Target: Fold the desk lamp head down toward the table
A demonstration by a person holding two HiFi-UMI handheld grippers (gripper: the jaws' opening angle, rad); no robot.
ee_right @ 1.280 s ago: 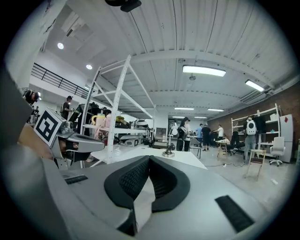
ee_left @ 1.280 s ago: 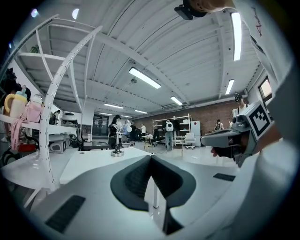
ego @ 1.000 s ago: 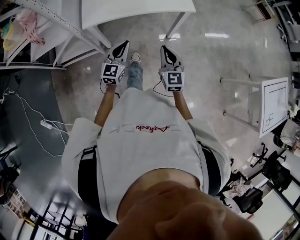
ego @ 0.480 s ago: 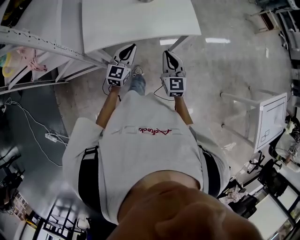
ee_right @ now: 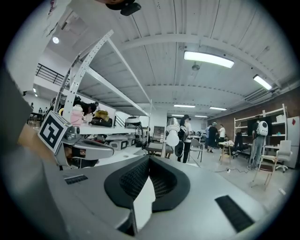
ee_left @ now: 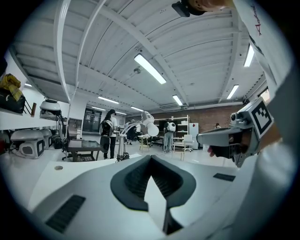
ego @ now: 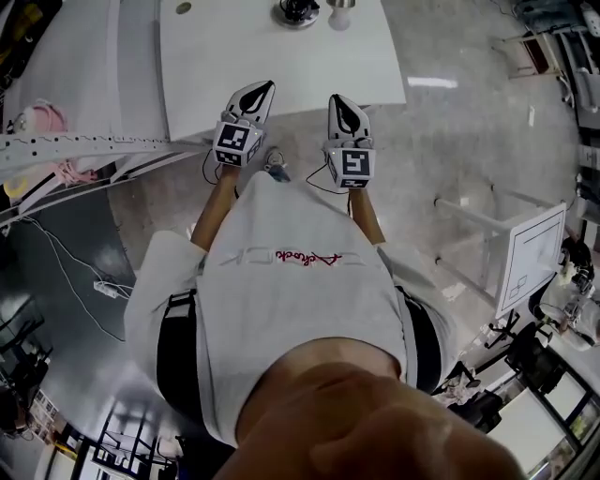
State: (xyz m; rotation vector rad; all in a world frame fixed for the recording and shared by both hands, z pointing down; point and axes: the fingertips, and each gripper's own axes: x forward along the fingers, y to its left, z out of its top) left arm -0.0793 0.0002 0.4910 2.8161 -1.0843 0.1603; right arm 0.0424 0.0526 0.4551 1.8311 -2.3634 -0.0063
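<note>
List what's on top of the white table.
Desk lamp at the table's far edge, cut by the frame, and a round spot. Left claw and right claw cover bits of the near edge.

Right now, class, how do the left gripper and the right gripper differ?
The left gripper slants inward in the head view; the right gripper points nearly straight ahead. The left gripper's marker cube shows a different pattern from the right gripper's. Both are shut, empty, and well short of the lamp.
</note>
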